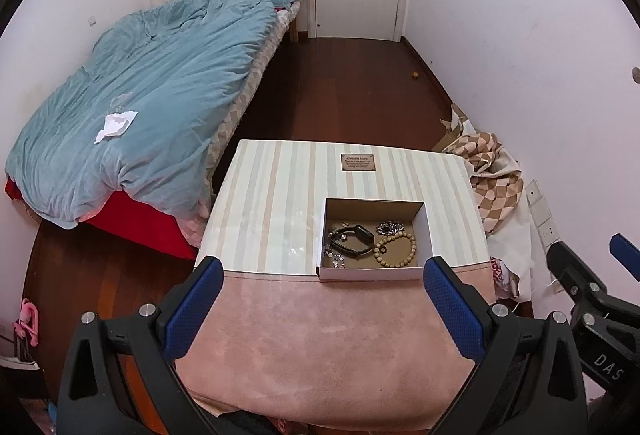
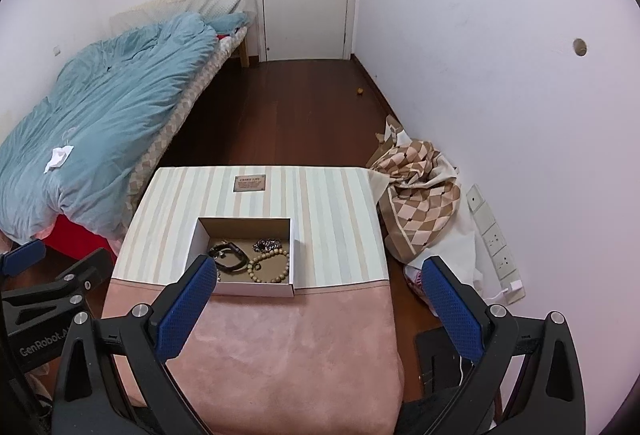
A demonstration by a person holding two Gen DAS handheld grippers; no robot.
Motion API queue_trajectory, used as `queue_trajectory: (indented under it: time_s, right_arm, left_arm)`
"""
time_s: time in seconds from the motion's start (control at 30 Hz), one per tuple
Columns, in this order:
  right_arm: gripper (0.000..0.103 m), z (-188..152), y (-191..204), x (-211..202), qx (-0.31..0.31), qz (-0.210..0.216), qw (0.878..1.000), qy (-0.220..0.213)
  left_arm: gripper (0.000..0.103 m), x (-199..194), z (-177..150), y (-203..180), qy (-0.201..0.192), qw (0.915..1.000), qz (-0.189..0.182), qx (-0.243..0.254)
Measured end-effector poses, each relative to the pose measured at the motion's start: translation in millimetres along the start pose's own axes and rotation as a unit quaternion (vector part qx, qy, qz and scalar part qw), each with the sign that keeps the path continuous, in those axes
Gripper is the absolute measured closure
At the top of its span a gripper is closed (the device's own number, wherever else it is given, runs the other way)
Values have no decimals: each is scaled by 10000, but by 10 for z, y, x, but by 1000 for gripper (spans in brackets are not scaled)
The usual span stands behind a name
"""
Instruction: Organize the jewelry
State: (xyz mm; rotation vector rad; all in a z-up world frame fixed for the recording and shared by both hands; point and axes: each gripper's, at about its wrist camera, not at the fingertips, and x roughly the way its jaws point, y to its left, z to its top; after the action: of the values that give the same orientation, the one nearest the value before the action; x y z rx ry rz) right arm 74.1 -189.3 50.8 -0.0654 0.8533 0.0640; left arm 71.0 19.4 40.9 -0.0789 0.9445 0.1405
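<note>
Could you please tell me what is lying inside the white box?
Inside the white box: a beaded bracelet, a black band, a metal chain and small silver pieces. Its near wall hides nothing obvious.

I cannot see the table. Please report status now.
Left gripper open, empty. Right gripper open, empty. Jewelry inside white box: beaded bracelet, black band. Nothing blocking.

Open left claw, white box holding beaded bracelet, black watch

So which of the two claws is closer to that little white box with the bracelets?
Right, judging by its own view. The right claw has one fingertip overlapping the white box at its near left corner; the left claw hangs just short of the box's near edge. Both are open.
</note>
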Motion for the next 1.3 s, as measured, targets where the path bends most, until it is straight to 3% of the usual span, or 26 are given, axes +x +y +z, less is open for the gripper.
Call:
queue_trajectory:
  time_s: [0.43,1.3]
  right_arm:
    - [0,-26,16,105,-59,-10,9999,145]
    - [0,-16,-36,-25,-41,77,9999,86]
  left_arm:
    - [1,91,-13,-13,203,9998,-14,37]
    - [1,-7,-55,46,97,9999,39,35]
